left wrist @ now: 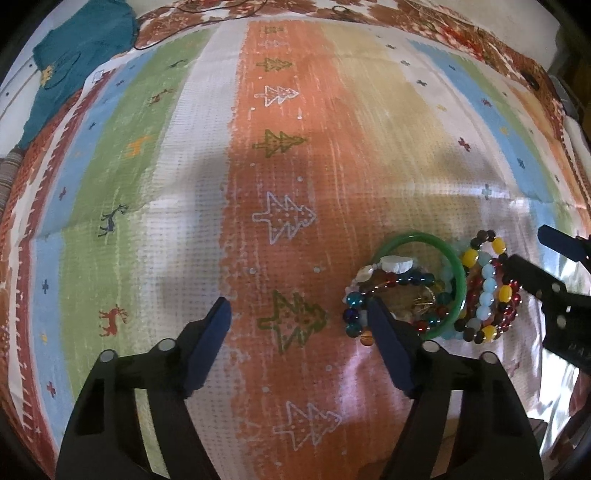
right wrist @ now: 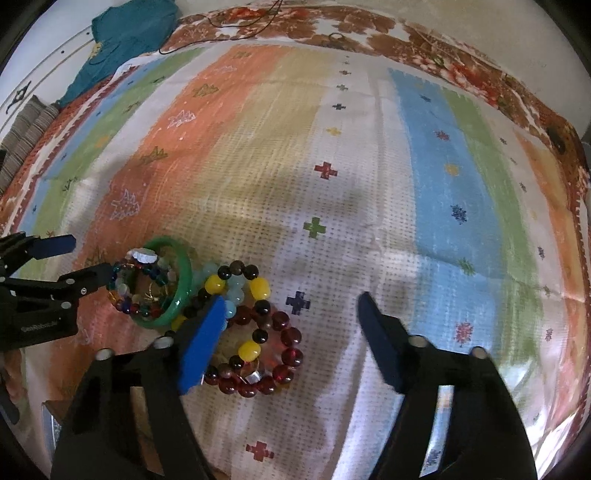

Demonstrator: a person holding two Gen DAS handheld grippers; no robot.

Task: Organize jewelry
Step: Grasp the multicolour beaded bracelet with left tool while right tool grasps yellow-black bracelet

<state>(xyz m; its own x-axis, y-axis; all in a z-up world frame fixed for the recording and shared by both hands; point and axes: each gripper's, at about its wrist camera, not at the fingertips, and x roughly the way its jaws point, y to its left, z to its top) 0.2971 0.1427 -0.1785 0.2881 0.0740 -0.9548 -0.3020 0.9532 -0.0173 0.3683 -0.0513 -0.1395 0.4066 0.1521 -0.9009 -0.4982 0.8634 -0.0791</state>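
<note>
A pile of jewelry lies on a striped cloth [left wrist: 280,110]. A green bangle [left wrist: 458,273] rings several multicoloured bead bracelets [left wrist: 391,284]. Beside it lie a black-and-yellow bead bracelet [left wrist: 480,291] and a dark red bead bracelet [right wrist: 288,354]. My left gripper [left wrist: 299,306] is open, its right finger touching the beads at the bangle's left side. My right gripper [right wrist: 291,302] is open, its left finger [right wrist: 203,343] over the black-and-yellow bracelet [right wrist: 236,284]. The bangle also shows in the right wrist view [right wrist: 184,273].
A teal garment [left wrist: 77,66] lies at the far left corner of the cloth. A thin black cord [right wrist: 236,26] runs along the far edge. A striped cushion [right wrist: 29,129] sits at the left.
</note>
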